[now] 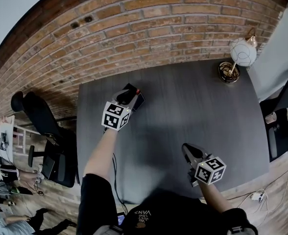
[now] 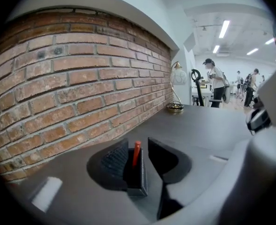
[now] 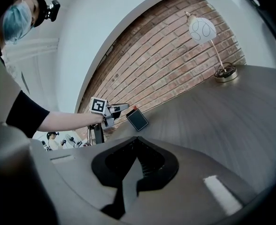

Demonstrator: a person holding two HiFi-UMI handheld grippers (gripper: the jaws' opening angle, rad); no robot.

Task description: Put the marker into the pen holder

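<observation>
Red marker stands in the black pen holder; its long axis is near upright, the red end pointing up and leaning a touch toward 1 o'clock in the left gripper view; only that upper end shows, the rest being sunk in the holder. Holder and marker sit on the dark grey counter, in its 10 o'clock part in the head view, near the brick wall; the holder is a slim rectangular box.

Left tool is released; its jaws stand wide apart with the holder between them, the 9 o'clock jaw close against the holder's side, a sliver of gap showing at the 3 o'clock jaw; neither jaw touches the marker.

Right tool is clenched, its jaws together with nothing between them; it is held over the counter's near part at about 5 o'clock, well apart from the holder, jaws aimed toward 11 o'clock.

A lamp with a white globe shade and a brass ring base stands at the counter's 2 o'clock corner; a black office chair sits off the 9 o'clock side.
</observation>
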